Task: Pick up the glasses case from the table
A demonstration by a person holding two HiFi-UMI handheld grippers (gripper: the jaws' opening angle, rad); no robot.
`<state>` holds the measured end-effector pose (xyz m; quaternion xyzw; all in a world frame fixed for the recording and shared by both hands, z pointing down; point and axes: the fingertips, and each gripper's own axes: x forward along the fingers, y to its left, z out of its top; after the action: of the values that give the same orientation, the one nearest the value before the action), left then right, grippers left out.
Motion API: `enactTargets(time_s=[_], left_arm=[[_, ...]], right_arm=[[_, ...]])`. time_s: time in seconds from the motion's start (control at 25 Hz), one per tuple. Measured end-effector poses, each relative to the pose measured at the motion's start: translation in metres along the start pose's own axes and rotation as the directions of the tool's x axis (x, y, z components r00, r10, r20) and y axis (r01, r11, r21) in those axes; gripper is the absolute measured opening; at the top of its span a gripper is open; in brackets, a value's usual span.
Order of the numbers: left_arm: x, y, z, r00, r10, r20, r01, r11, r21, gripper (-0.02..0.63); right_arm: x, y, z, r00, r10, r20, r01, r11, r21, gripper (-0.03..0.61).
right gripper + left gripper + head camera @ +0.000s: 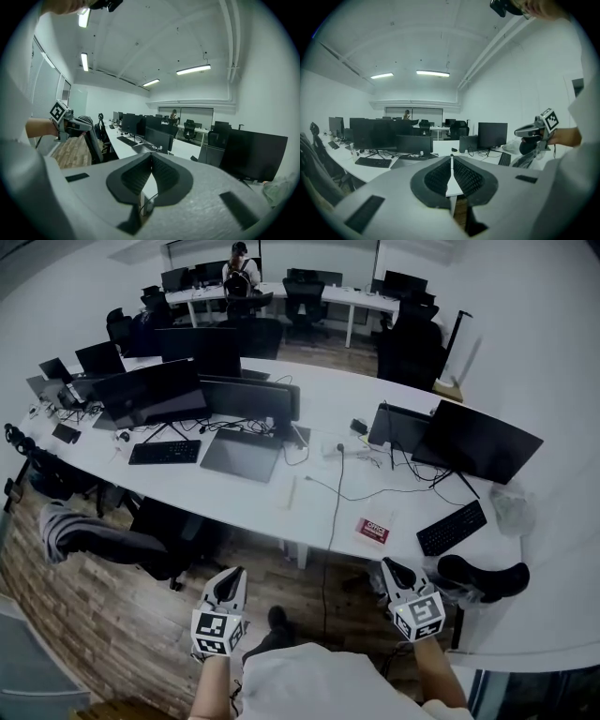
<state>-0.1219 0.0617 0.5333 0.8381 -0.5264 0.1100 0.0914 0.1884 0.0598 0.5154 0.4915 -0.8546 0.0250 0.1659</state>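
A black oblong thing (484,577), perhaps the glasses case, lies at the near right edge of the long white table (309,502); I cannot tell for sure. It shows dimly in the left gripper view (527,146), behind the right gripper (526,132). My left gripper (232,575) and right gripper (393,566) hang over the floor short of the table, both shut and empty. The right one is a little left of the black thing. In their own views the left gripper's jaws (451,165) and the right gripper's jaws (151,162) are pressed together.
Several monitors (155,390), two keyboards (165,452) (451,527), a laptop (244,455), cables and a red-and-white packet (373,530) sit on the table. Office chairs (112,545) stand at the near left. A person (238,276) sits at the far desks.
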Motion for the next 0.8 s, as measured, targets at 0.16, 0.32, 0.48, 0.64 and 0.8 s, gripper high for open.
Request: enactTargets(time_s=[0.16,0.32,0.48,0.64,0.8], left_arm=[[0.031,0.033,0.004,0.999,-0.033,-0.004,0.033,0.999,-0.004,0.012],[0.06,0.065,0.006,0.997,-0.074,-0.015,0.074,0.997,-0.008,0.012],[0.083,0.097,0.01,0.993,-0.116,-0.031,0.116,0.993,-0.005,0.012],[0.103,0.131,0.011,0.989,-0.141,-0.034,0.141,0.99,0.002,0.012],[0.115,0.154,0.015,0.987,-0.155,-0.033,0.155,0.988,0.005,0.012]], right_arm=[[0.035,-0.003,0.007,0.999,-0.03,-0.017,0.03,1.0,0.006,-0.003],[0.067,-0.002,0.014,0.997,-0.067,-0.036,0.068,0.998,0.013,-0.003],[0.096,0.002,0.025,0.994,-0.099,-0.055,0.1,0.995,0.016,-0.003],[0.125,0.011,0.036,0.99,-0.126,-0.064,0.127,0.992,0.013,-0.003],[0.145,0.016,0.045,0.988,-0.138,-0.067,0.139,0.99,0.012,-0.003]])
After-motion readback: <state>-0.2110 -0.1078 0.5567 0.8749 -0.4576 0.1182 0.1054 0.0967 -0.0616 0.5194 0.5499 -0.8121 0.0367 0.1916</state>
